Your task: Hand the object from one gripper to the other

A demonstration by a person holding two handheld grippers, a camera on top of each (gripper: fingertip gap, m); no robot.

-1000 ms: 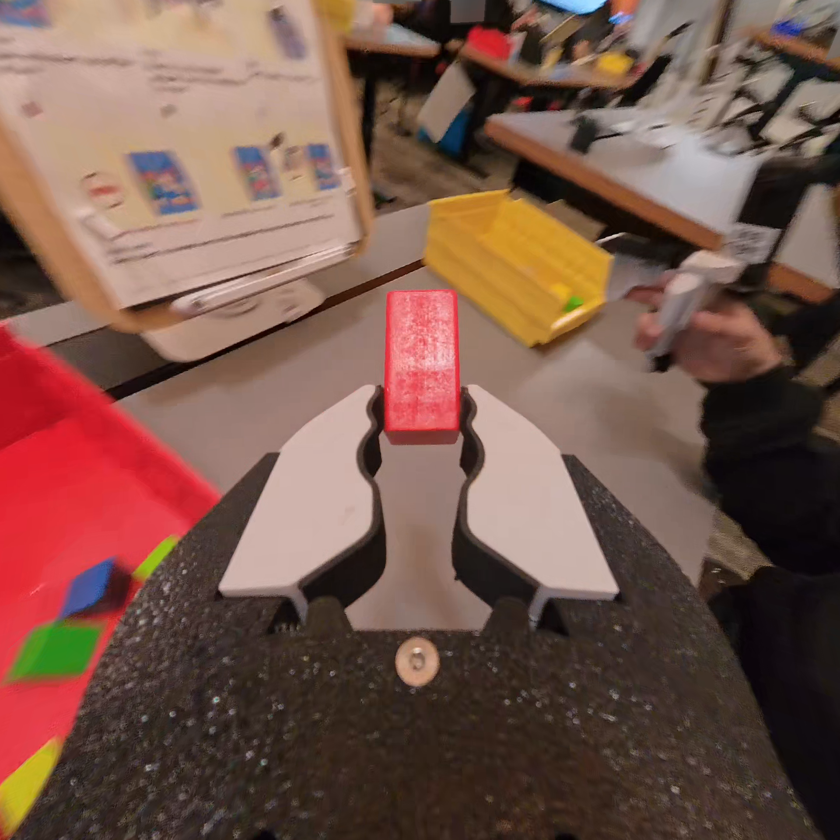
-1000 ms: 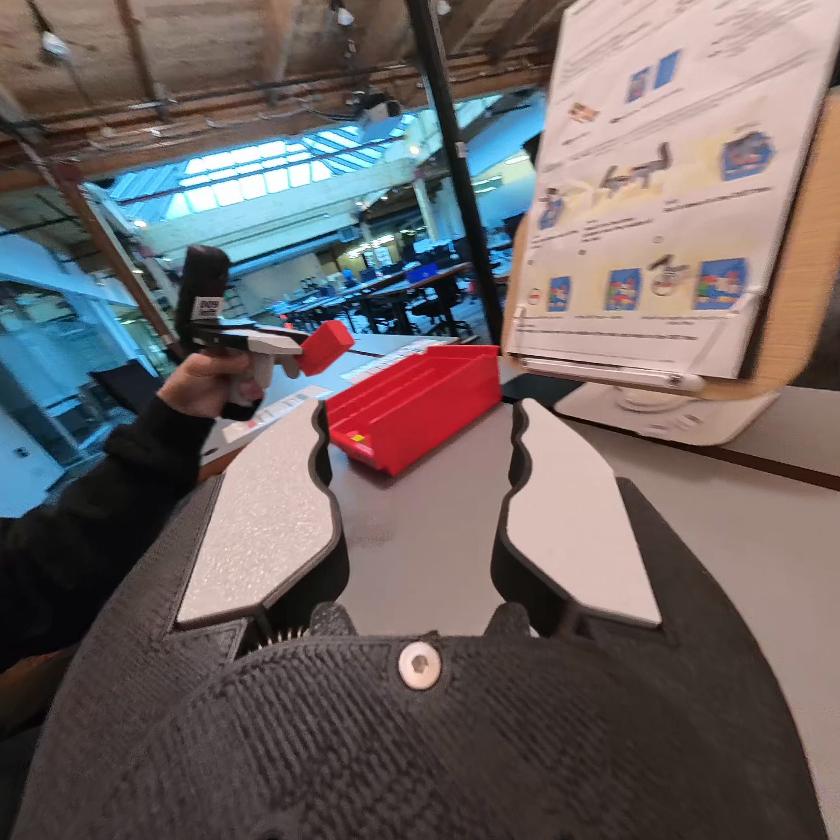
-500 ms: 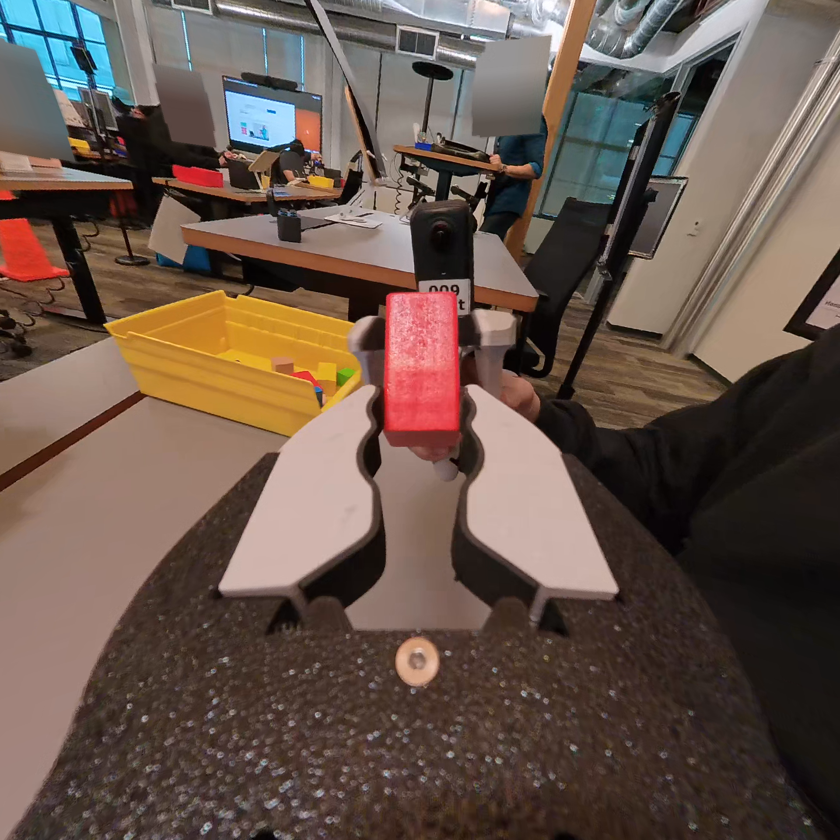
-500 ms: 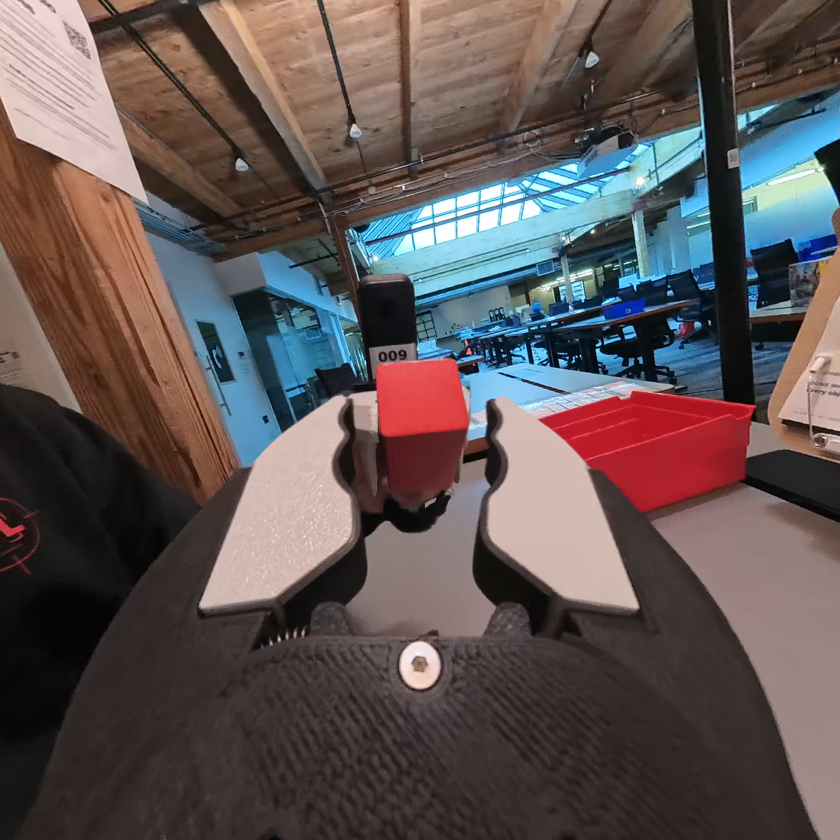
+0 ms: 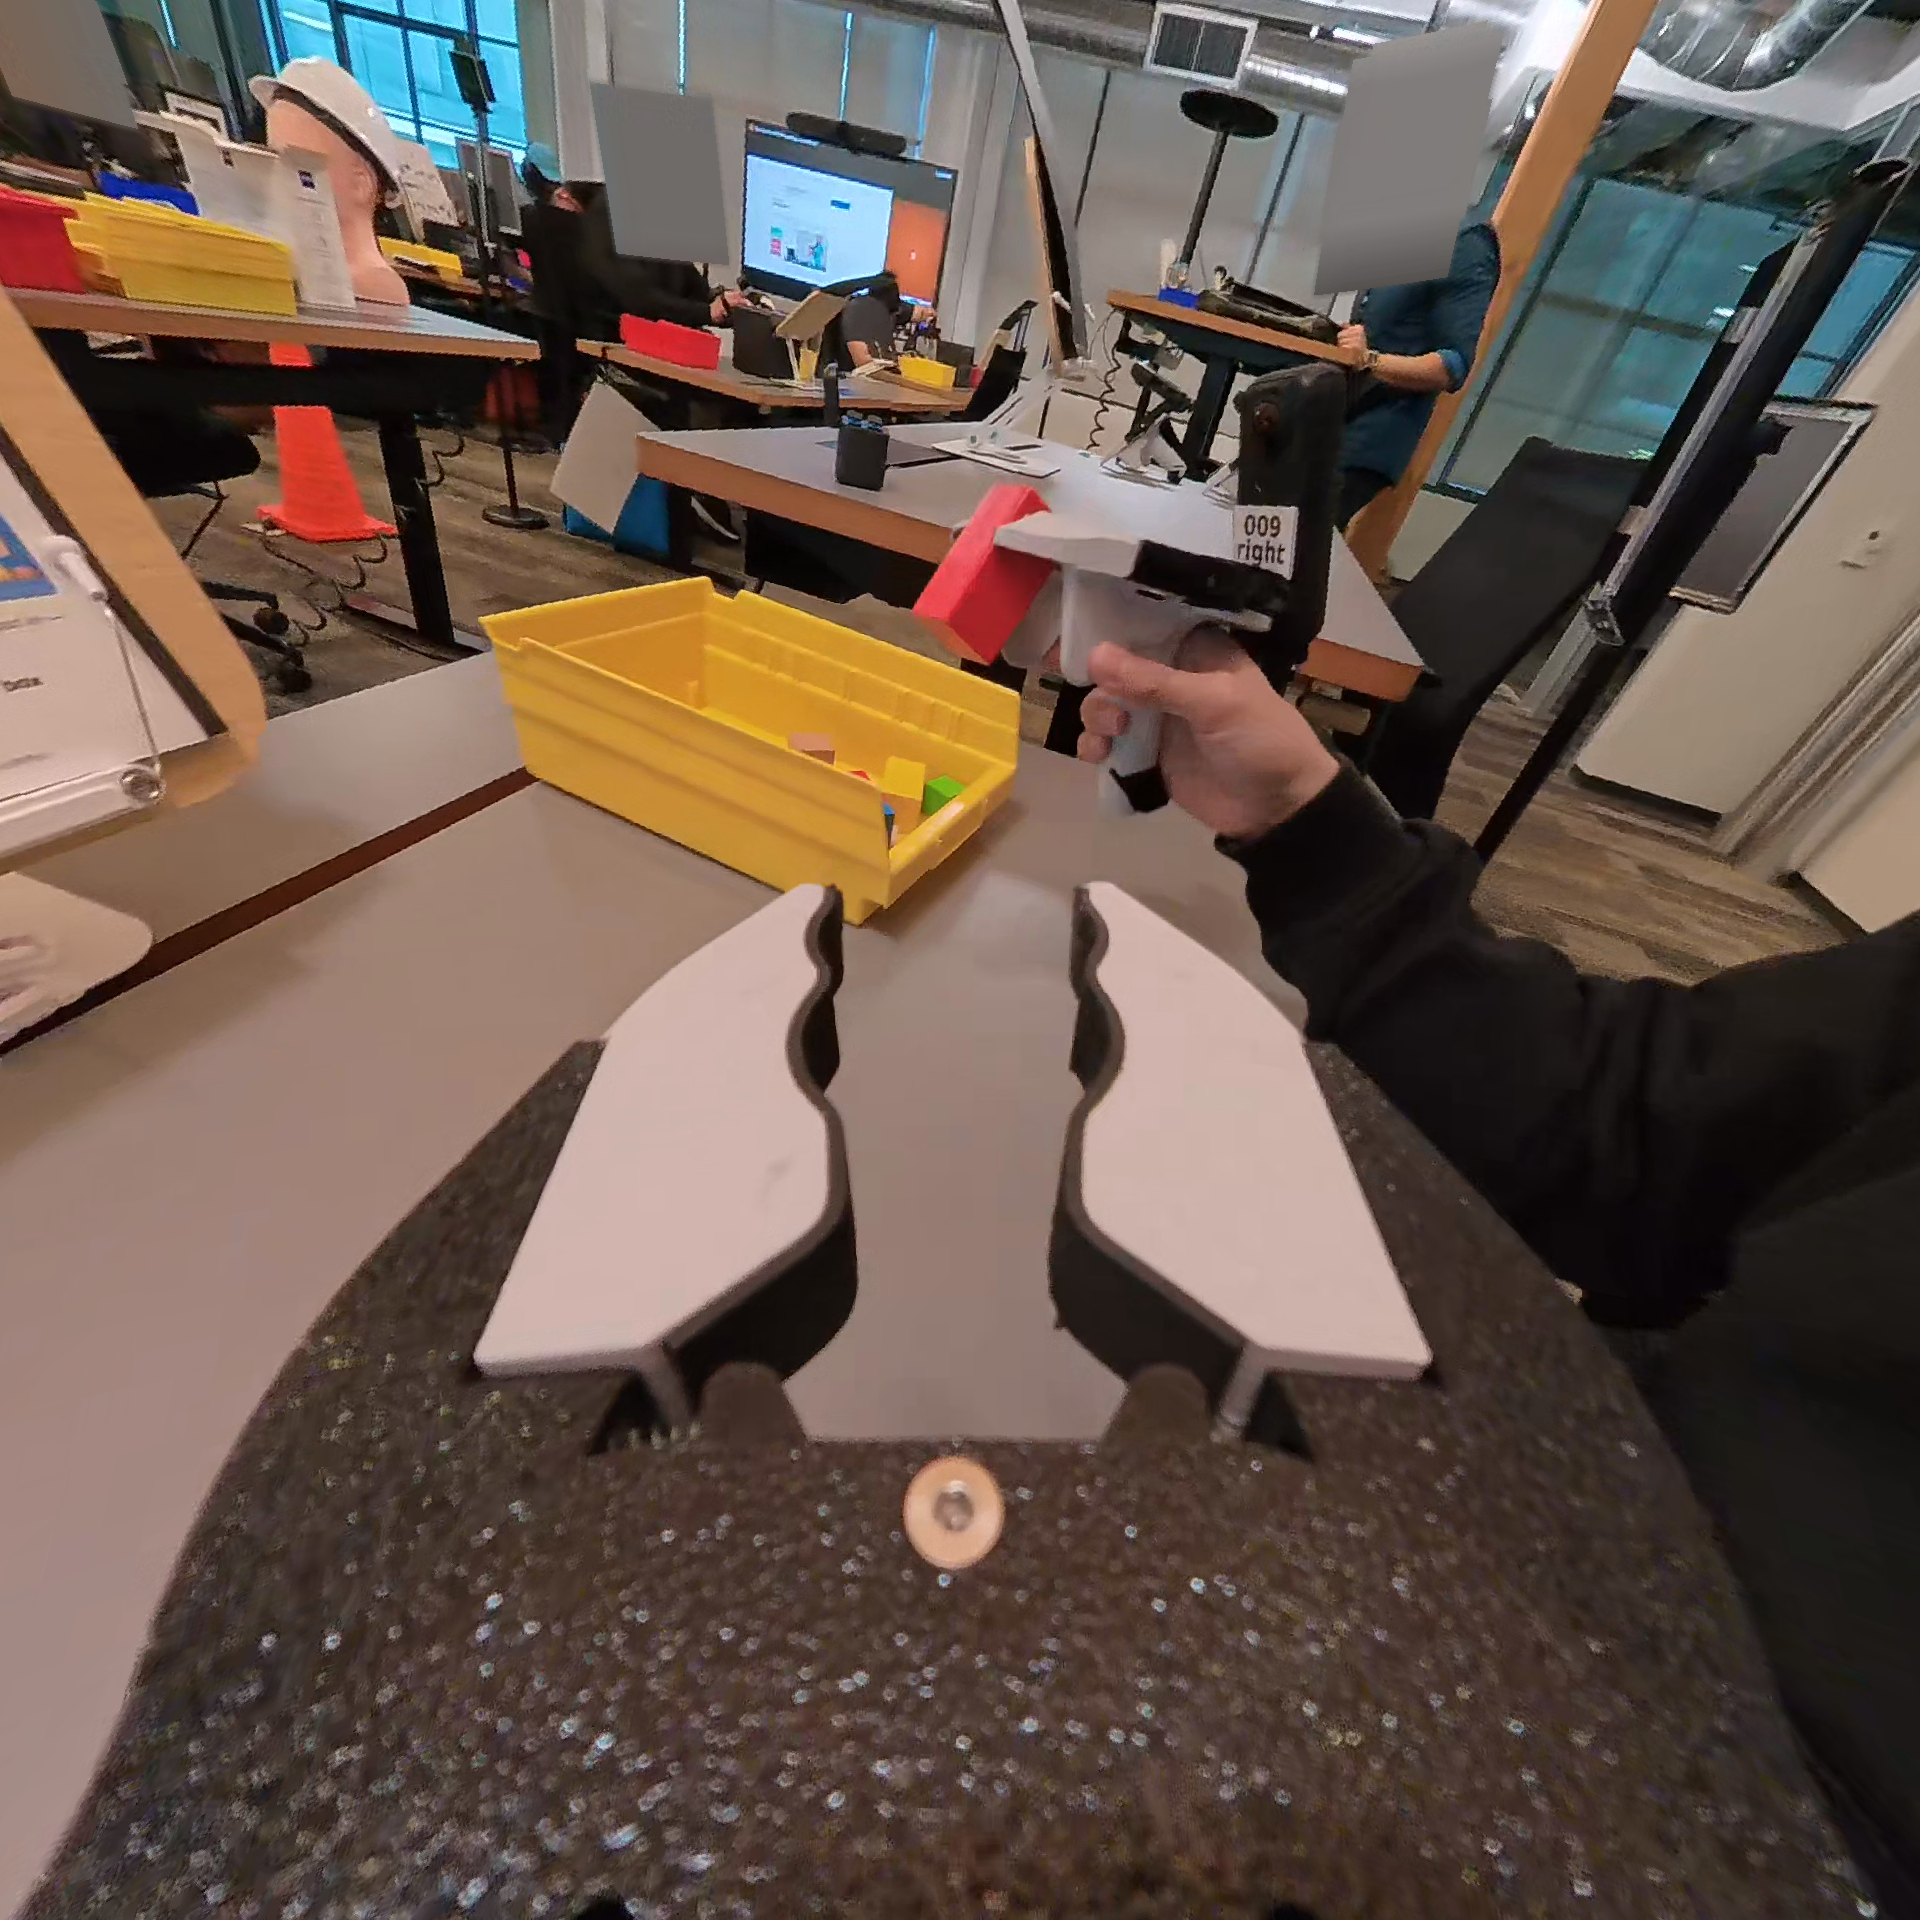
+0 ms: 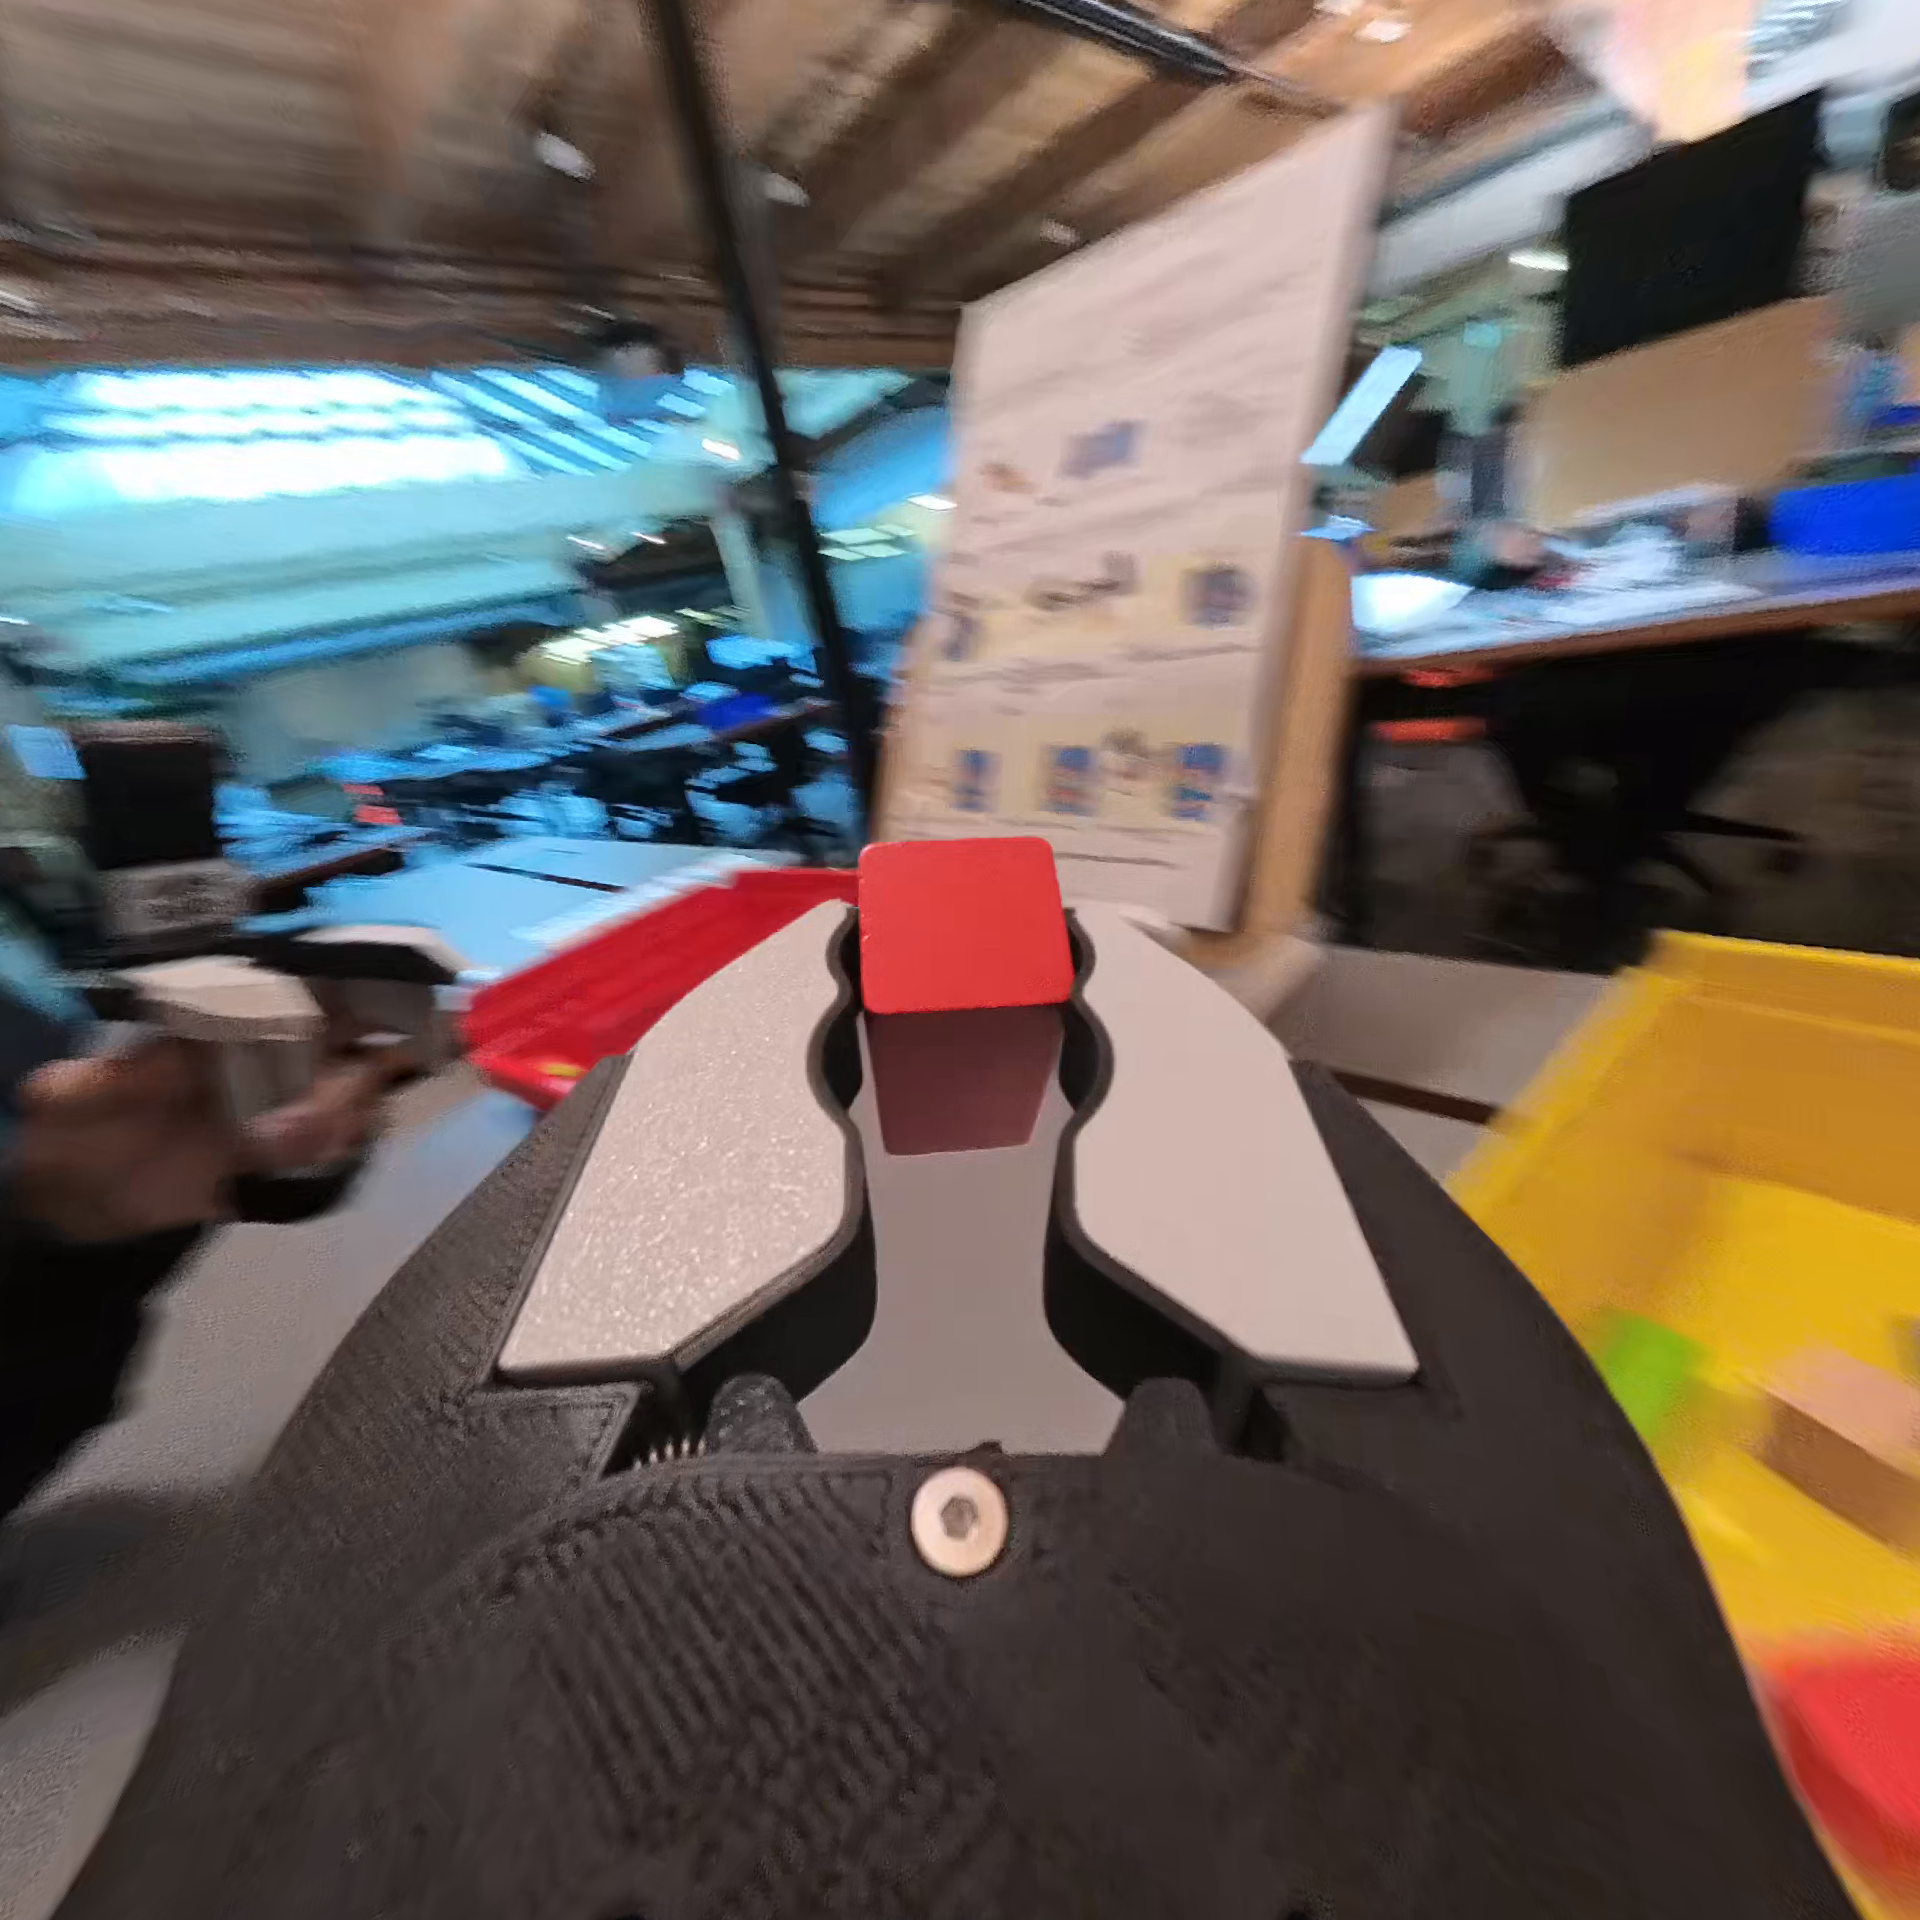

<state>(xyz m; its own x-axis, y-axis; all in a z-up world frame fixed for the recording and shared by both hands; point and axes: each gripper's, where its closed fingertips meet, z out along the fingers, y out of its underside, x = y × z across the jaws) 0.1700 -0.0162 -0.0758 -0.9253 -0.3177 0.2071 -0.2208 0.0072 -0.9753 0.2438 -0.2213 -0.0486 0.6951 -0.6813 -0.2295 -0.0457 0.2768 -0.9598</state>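
Right wrist view: right tongs clench red block beside yellow bin; left tongs released above bare table.

Two grippers, one red block, one yellow bin, one red bin.

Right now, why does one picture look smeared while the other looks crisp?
Right wrist view: background streaked by motion blur, though the red block in its tongs stays sharp. Left wrist view: sharp overall, wide-angle bending at the edges, yellow bin clear.
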